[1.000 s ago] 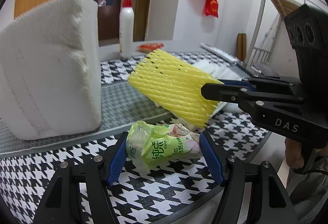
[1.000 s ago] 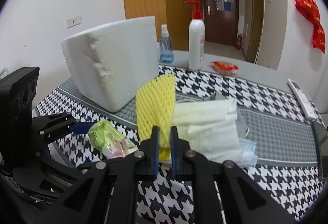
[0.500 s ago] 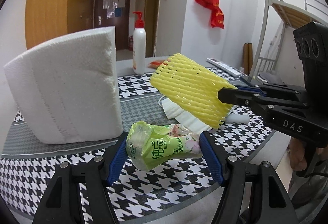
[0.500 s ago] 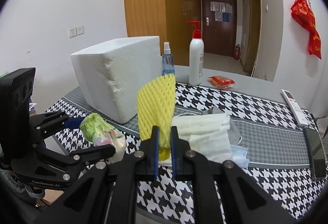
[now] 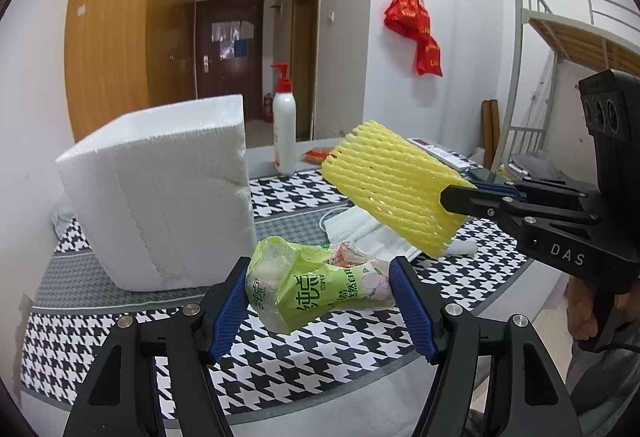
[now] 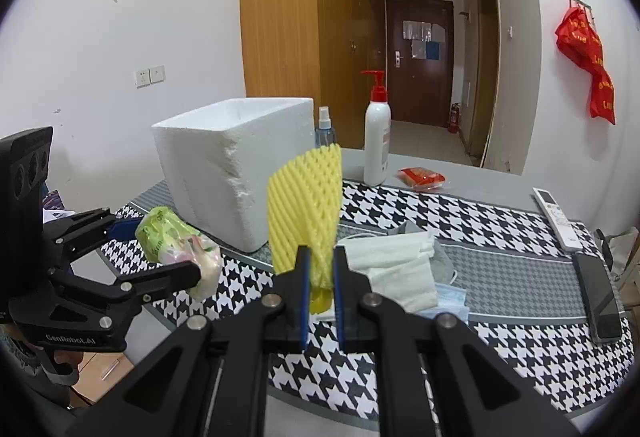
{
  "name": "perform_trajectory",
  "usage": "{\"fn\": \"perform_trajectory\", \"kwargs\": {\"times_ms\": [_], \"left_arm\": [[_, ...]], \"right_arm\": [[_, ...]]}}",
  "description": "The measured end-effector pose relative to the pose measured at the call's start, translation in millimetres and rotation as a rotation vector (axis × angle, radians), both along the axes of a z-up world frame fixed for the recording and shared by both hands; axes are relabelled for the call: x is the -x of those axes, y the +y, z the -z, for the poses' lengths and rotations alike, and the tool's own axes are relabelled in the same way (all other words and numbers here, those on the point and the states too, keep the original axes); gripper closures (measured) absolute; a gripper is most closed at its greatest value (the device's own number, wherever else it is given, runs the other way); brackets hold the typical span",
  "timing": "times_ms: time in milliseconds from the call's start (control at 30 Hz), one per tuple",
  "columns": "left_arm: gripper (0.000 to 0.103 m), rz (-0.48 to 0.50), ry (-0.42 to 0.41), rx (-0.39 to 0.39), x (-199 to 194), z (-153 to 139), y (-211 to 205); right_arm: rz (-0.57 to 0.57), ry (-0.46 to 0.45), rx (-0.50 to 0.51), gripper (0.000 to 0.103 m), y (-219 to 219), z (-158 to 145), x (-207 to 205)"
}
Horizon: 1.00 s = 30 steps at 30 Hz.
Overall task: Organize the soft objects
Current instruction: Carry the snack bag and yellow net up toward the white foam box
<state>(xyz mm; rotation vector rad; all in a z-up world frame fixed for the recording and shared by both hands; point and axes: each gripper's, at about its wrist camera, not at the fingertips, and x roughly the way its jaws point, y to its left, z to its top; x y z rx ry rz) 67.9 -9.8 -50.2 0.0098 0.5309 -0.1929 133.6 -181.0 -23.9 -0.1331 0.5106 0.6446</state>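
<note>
My left gripper point(image 5: 320, 273) is shut on a green tissue pack point(image 5: 316, 287), held in the air above the houndstooth table point(image 5: 120, 337); the same pack point(image 6: 176, 245) shows at the left of the right wrist view. My right gripper point(image 6: 320, 257) is shut on the lower end of a yellow foam net sleeve point(image 6: 306, 221), which stands upright over the table; in the left wrist view the sleeve point(image 5: 392, 189) hangs tilted at right. A white foam box point(image 5: 160, 205) stands at the back left, its open top just visible point(image 6: 236, 113).
White cloths and a face mask point(image 6: 400, 269) lie in a pile mid-table. A pump bottle point(image 6: 376, 141), a spray bottle point(image 6: 325, 125), a red packet point(image 6: 422, 177), a remote point(image 6: 558, 217) and a phone point(image 6: 600, 297) sit further back and right.
Both grippers have risen and drawn back from the table with their loads. The foam box now looks smaller and farther, and its top edge has come into sight.
</note>
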Motion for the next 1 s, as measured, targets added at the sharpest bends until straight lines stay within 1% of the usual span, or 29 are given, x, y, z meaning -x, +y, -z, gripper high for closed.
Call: {"fn": "perform_trajectory", "kwargs": {"times_ms": [267,567,1000], "left_arm": [[0.033,-0.002,-0.05,-0.011,13,-14,-2],[0.033,-0.008,-0.097,-0.032,16,-26,-2],[0.033,-0.057,-0.135,-0.035,7,-51,5]], "right_arm": [[0.017,-0.032,-0.017,0.09,-6,-11,13],[0.013,-0.066,-0.035,0.09,-5,-20,18],[0.003,-0.096,-0.061,0.09,-2,-43,8]]}}
